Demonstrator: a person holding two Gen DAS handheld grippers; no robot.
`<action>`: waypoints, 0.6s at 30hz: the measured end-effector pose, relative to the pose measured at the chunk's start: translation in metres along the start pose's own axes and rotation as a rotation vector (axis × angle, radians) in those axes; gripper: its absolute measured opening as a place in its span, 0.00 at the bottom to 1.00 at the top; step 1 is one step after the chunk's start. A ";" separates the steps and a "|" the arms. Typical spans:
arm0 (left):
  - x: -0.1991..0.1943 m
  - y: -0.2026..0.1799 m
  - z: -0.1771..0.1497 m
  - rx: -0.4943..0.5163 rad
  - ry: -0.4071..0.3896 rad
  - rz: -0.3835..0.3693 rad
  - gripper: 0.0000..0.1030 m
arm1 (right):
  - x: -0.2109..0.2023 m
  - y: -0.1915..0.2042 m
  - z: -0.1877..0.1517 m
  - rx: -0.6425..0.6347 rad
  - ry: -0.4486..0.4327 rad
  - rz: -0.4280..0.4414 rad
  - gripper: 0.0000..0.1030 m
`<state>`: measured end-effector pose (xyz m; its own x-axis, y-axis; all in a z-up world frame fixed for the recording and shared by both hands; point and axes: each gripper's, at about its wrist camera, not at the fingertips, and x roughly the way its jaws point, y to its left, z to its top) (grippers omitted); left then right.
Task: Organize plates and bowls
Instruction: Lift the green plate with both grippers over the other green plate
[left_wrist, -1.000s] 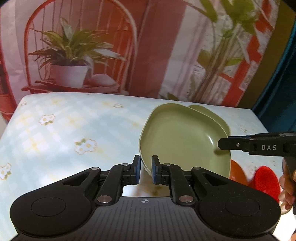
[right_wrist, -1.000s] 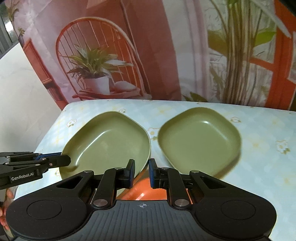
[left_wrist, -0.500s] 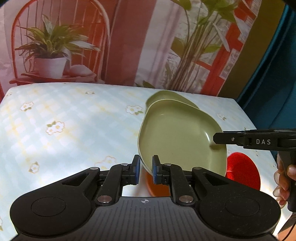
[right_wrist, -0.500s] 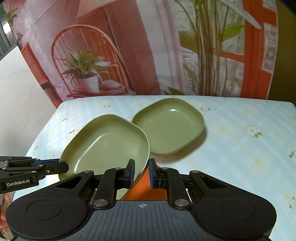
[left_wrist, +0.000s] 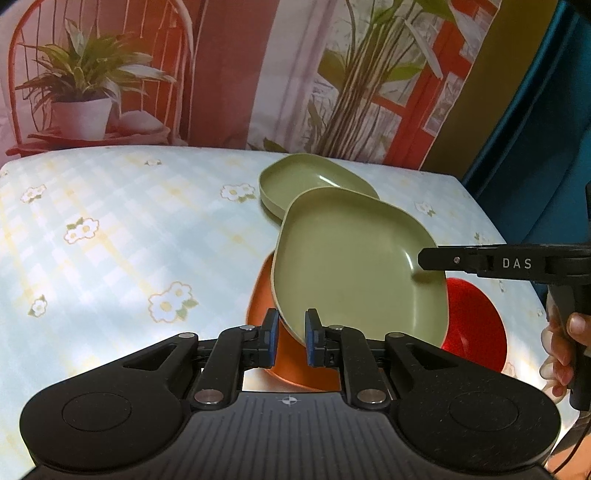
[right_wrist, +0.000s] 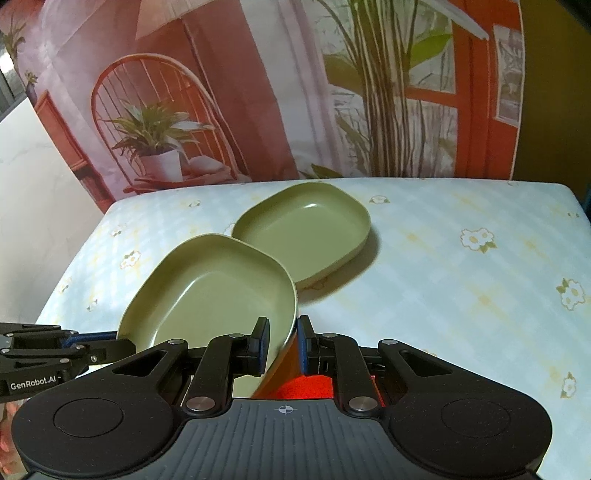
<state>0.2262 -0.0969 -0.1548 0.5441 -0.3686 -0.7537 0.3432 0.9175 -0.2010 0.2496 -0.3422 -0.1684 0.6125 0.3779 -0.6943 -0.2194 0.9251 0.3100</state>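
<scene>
Both grippers hold one green plate (left_wrist: 354, 266) lifted above the table. My left gripper (left_wrist: 290, 341) is shut on its near rim. My right gripper (right_wrist: 281, 341) is shut on the opposite rim, and the same plate shows in the right wrist view (right_wrist: 210, 291). A second green plate (left_wrist: 306, 177) lies flat on the table just beyond it, also seen in the right wrist view (right_wrist: 306, 229). Under the held plate sit an orange bowl (left_wrist: 266, 295) and a red bowl (left_wrist: 476, 325). The red bowl also shows below the right gripper (right_wrist: 306, 386).
The table (left_wrist: 110, 229) has a pale blue checked cloth with flowers. A printed backdrop with a chair and plants hangs behind it. A dark blue curtain (left_wrist: 546, 110) is at the right. The table's right edge is near the red bowl.
The held green plate has moved back toward me and away from the second plate, which now shows more fully beyond it. The orange and red bowls have come into view beneath.
</scene>
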 end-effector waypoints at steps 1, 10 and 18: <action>0.001 0.000 0.001 0.002 0.001 0.004 0.16 | 0.000 -0.002 -0.001 0.002 0.001 -0.001 0.14; -0.001 0.005 -0.002 -0.015 0.003 0.018 0.16 | 0.005 -0.002 -0.001 0.007 0.002 0.013 0.14; 0.003 0.012 -0.009 -0.032 0.020 0.030 0.16 | 0.016 0.008 -0.002 -0.012 0.023 0.013 0.14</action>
<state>0.2249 -0.0855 -0.1647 0.5384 -0.3386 -0.7716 0.3026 0.9323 -0.1979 0.2564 -0.3288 -0.1786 0.5917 0.3906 -0.7052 -0.2366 0.9204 0.3114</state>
